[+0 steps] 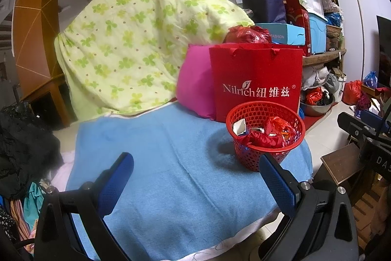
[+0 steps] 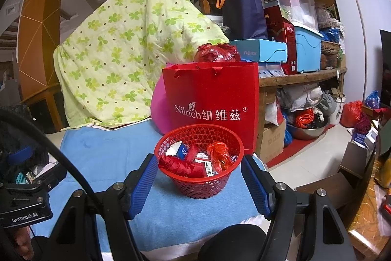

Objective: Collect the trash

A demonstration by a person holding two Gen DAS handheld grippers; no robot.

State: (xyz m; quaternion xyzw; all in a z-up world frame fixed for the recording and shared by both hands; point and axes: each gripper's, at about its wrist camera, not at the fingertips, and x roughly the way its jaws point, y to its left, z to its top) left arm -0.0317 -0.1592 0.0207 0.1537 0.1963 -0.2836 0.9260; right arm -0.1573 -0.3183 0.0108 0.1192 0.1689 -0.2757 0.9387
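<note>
A red mesh basket [image 1: 254, 158] [image 2: 202, 185] stands on the blue towel [image 1: 158, 163] near its right end. In it lies trash [image 2: 193, 163]: a crumpled red plastic bag, small cartons and red wrappers. My left gripper [image 1: 195, 158] is open over the bare towel, left of and short of the basket, with nothing between its fingers. My right gripper [image 2: 198, 159] is open too. It points at the basket from the near side, so the blue pads [image 2: 144, 185] frame the basket without touching it. In the left wrist view its black body [image 1: 366, 136] shows apart, right of the basket.
Behind the basket stands a red paper bag [image 2: 210, 99] holding a red plastic bag, with a pink cushion [image 1: 195, 85] beside it. A green clover quilt [image 1: 127, 36] drapes the seat back. Cluttered wooden shelves [image 2: 303, 76] and a tiled floor [image 2: 310, 163] lie right, and dark clothes [image 1: 22, 146] left.
</note>
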